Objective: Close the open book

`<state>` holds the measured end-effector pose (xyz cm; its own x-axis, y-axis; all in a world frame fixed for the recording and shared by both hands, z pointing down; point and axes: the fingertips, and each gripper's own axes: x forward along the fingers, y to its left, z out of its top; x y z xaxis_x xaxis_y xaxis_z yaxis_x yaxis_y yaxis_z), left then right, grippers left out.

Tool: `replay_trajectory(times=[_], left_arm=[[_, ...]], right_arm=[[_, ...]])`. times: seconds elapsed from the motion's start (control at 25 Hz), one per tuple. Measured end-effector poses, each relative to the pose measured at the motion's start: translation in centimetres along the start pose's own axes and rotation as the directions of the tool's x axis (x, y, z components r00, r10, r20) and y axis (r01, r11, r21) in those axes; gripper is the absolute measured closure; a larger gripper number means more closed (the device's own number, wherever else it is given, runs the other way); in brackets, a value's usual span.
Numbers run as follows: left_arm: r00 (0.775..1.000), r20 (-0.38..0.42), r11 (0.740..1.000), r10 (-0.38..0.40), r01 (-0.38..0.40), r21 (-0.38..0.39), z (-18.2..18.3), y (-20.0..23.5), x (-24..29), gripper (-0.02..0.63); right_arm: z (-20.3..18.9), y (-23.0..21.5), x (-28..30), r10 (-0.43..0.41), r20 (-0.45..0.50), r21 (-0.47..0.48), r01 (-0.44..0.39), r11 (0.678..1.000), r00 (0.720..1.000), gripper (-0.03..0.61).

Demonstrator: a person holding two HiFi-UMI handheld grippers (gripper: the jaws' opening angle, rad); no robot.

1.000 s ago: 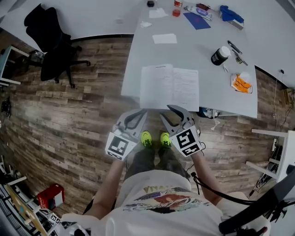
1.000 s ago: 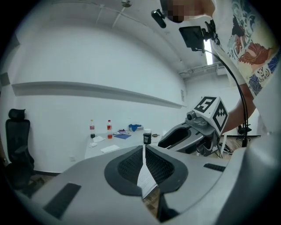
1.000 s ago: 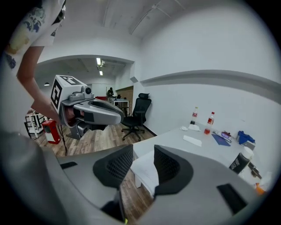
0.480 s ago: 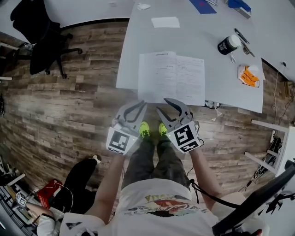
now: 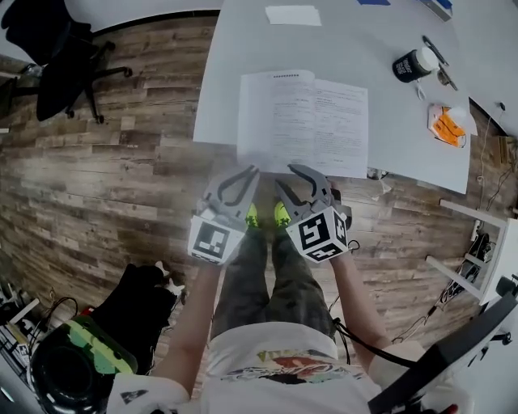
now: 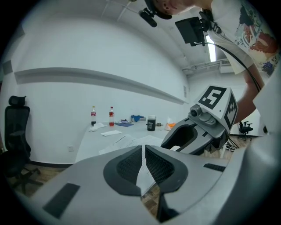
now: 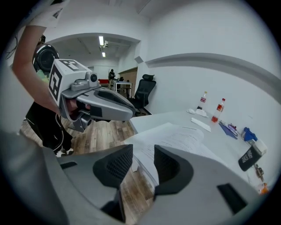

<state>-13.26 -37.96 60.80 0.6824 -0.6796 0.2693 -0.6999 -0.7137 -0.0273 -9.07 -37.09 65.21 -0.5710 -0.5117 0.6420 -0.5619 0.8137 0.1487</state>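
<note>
Holding my left gripper (image 5: 249, 172) closed and my right gripper (image 5: 285, 176) open, both empty, I fear pushing the open book (image 5: 303, 121) and creasing its pages.

Black office chair (image 5: 50, 55) (on wood floor (image 5: 121, 178)), white-lidded black jar (image 5: 411, 65), orange packet (image 5: 447, 128), paper slip (image 5: 293, 14).

Print covers the open book (image 5: 303, 121)'s pages and the black jar (image 5: 409, 65)'s label, yet none is legible.

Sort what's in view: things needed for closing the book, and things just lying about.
For the job: open book, left hand-held gripper, right hand-held gripper.
Lying about: black jar, orange packet, paper sheet, office chair.
</note>
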Motion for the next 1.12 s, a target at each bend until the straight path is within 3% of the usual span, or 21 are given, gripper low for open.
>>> replay_trajectory(times=[0.24, 0.4, 0.52, 0.84, 1.12], left_arm=[[1.0, 0.013, 0.999, 0.026, -0.025, -0.026, -2.0, 1.0, 0.5, 0.6], [0.999, 0.012, 0.998, 0.033, -0.033, -0.053, -3.4, 1.7, 0.5, 0.6], [0.999, 0.004, 0.998, 0.036, -0.036, -0.06, -4.4, 2.0, 0.5, 0.6], [0.999, 0.01, 0.995, 0.047, -0.046, -0.087, -5.7, 2.8, 0.6, 0.6], [0.998, 0.018, 0.989, 0.06, -0.057, -0.139, -6.5, 3.4, 0.8, 0.6]], right_arm=[[-2.5, -0.6, 2.6, -0.057, -0.086, -0.101, 0.048, 0.994, 0.995, 0.437], [-3.5, -0.1, 4.7, -0.06, -0.137, -0.182, 0.035, 0.983, 0.989, 0.405], [-4.2, 0.5, 5.9, -0.048, -0.167, -0.205, 0.013, 0.979, 0.985, 0.371], [-5.3, 0.9, 7.6, -0.061, -0.2, -0.25, 0.009, 0.968, 0.978, 0.368], [-7.1, 0.8, 8.7, -0.179, -0.283, -0.429, 0.042, 0.902, 0.942, 0.37]])
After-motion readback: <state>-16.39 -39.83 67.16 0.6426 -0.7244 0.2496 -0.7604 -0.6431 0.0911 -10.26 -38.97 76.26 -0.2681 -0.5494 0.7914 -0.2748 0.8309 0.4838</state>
